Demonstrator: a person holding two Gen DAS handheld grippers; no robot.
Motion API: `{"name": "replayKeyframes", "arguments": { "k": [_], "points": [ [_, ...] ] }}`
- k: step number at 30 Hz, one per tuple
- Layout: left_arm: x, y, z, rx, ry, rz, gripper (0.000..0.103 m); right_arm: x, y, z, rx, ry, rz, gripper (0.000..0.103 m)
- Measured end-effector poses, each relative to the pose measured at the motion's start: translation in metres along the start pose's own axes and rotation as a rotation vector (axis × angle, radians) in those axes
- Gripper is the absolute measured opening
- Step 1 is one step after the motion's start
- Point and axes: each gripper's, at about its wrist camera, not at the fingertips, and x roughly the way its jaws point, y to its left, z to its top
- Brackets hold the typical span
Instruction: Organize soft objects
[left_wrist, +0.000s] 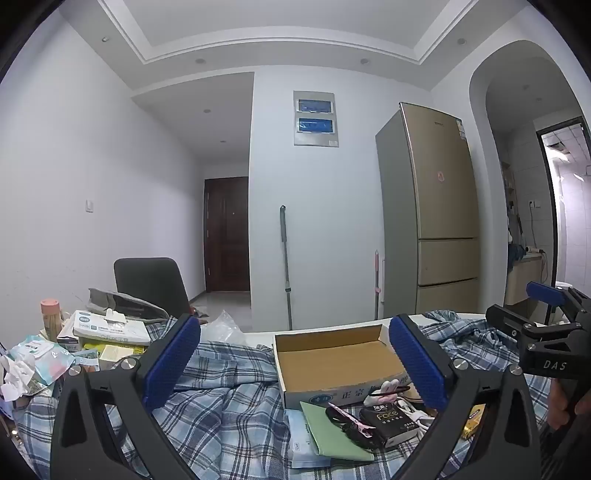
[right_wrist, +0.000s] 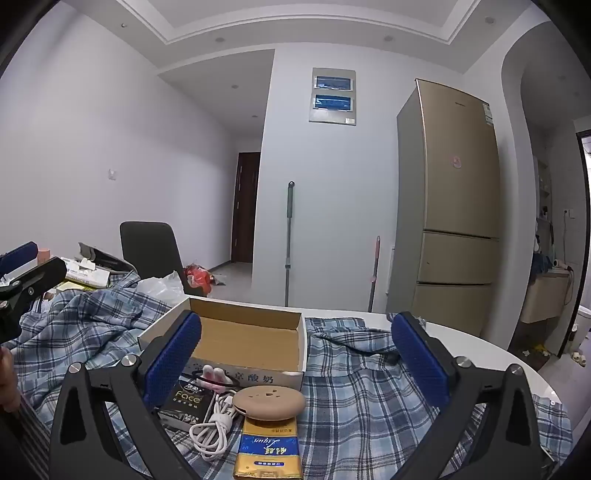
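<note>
A rumpled blue plaid shirt (left_wrist: 229, 398) covers the table; it also shows in the right wrist view (right_wrist: 362, 391). An open, empty cardboard box (left_wrist: 332, 358) sits on it, also in the right wrist view (right_wrist: 251, 336). My left gripper (left_wrist: 295, 365) is open and empty, hovering above the shirt in front of the box. My right gripper (right_wrist: 295, 362) is open and empty, above small items before the box: a black Face tissue pack (right_wrist: 184, 400), a white cable (right_wrist: 214, 428), a tan round pad (right_wrist: 269, 402), a gold packet (right_wrist: 267, 450). The right gripper also appears at the left view's right edge (left_wrist: 546, 325).
At the table's left are tissue boxes (left_wrist: 107, 326), a wet-wipe pack (left_wrist: 40, 354) and a toothpick jar (left_wrist: 50, 314). A green sheet (left_wrist: 332, 435) and hair clip (left_wrist: 351, 421) lie near the box. A black chair (left_wrist: 151, 284), mop (left_wrist: 286, 266) and fridge (left_wrist: 432, 214) stand behind.
</note>
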Motion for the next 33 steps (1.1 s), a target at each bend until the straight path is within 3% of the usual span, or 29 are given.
{"name": "replayKeyframes", "arguments": {
  "k": [8, 12, 33],
  "points": [
    [-0.002, -0.005, 0.001, -0.001, -0.007, 0.011, 0.103, 0.003, -0.003, -0.002, 0.033, 0.016, -0.013, 0.103],
    [-0.002, -0.002, -0.005, 0.002, -0.015, 0.024, 0.103, -0.001, -0.002, -0.003, 0.021, 0.000, -0.082, 0.103],
    [0.001, 0.006, -0.001, -0.035, 0.013, 0.019, 0.103, -0.002, -0.002, 0.000, 0.035, -0.004, -0.035, 0.103]
  ]
}}
